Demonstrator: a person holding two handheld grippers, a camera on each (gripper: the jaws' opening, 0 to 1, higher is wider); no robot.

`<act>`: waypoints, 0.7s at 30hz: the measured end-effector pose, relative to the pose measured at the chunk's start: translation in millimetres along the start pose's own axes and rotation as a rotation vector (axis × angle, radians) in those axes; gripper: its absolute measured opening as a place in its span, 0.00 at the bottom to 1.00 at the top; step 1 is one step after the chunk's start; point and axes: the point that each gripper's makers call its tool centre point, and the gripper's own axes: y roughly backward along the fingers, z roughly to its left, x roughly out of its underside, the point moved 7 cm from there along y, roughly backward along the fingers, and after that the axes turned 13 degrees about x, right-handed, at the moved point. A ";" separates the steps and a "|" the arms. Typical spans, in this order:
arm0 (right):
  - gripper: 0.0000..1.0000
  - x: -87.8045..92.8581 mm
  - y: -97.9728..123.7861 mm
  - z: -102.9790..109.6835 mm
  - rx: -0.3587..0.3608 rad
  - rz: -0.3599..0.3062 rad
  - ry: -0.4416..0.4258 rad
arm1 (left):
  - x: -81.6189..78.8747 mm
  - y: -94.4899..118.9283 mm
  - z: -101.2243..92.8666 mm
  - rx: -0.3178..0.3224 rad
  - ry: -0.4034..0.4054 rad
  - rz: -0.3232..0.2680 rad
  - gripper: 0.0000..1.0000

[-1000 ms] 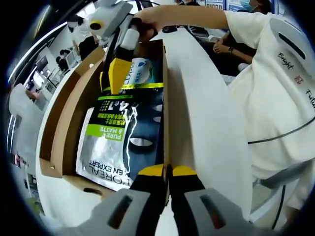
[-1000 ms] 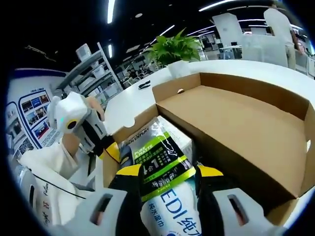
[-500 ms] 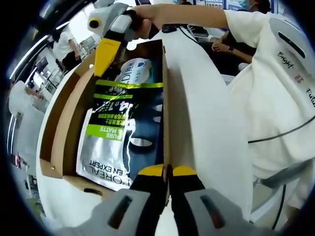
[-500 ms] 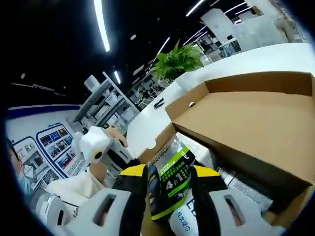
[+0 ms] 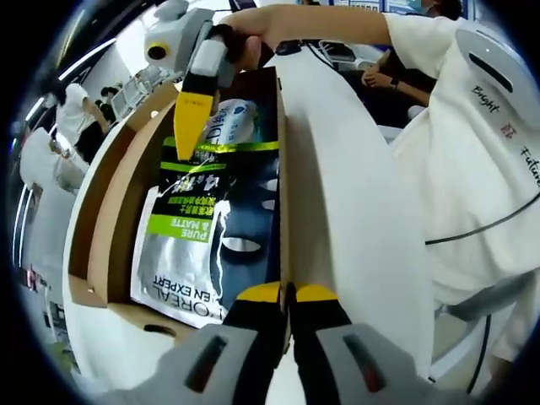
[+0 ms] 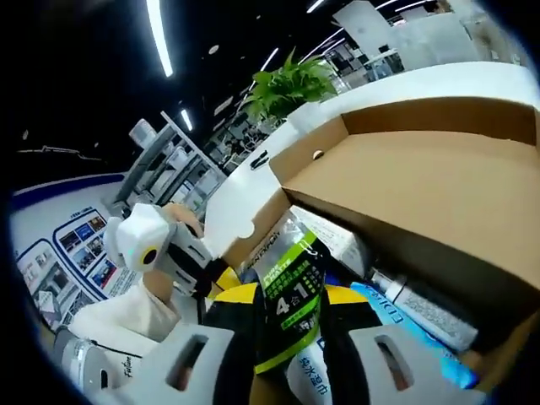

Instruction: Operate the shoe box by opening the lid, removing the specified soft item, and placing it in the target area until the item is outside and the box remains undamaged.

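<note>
- Now, left gripper view: the left gripper has its jaws together, pinching the near wall of the shoe box, steadying it on the white worktop. The right gripper is over the far end, lifting the face-mask pack, which lies mostly inside.
- Right gripper view: the right gripper is clamped on the pack, raised above the open lid. A blue tube lies beneath.
- Risk: the floppy pack could snag the box wall and tear the cardboard, or slip free.
</note>
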 end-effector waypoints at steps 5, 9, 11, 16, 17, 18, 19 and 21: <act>0.19 -2.3 -0.6 4.0 -0.028 -0.012 -0.029 | 0.2 -0.1 0.6 0.000 0.012 -0.001 0.02; 0.17 -4.1 7.0 8.9 -0.096 -0.050 -0.076 | -0.1 0.1 0.2 -0.004 0.010 0.004 0.02; 0.10 -8.5 14.6 10.3 -0.176 -0.077 -0.162 | 0.1 0.4 0.4 -0.006 0.015 0.003 0.02; 0.13 -8.0 12.3 14.9 -0.204 -0.068 -0.120 | 0.3 1.0 1.3 0.002 0.023 0.000 0.02; 0.15 -9.8 8.6 13.4 -0.170 -0.060 -0.083 | 0.3 0.8 1.6 0.006 0.028 0.002 0.02; 0.16 -10.6 6.9 14.1 -0.162 -0.063 -0.067 | 0.3 0.7 1.7 0.007 0.030 0.003 0.02; 0.16 -12.1 4.8 14.8 -0.164 -0.056 -0.058 | 0.4 0.8 1.6 0.006 0.030 0.003 0.02; 0.16 -14.6 1.7 13.0 -0.165 -0.048 -0.073 | 0.6 0.7 1.1 0.003 0.029 -0.001 0.02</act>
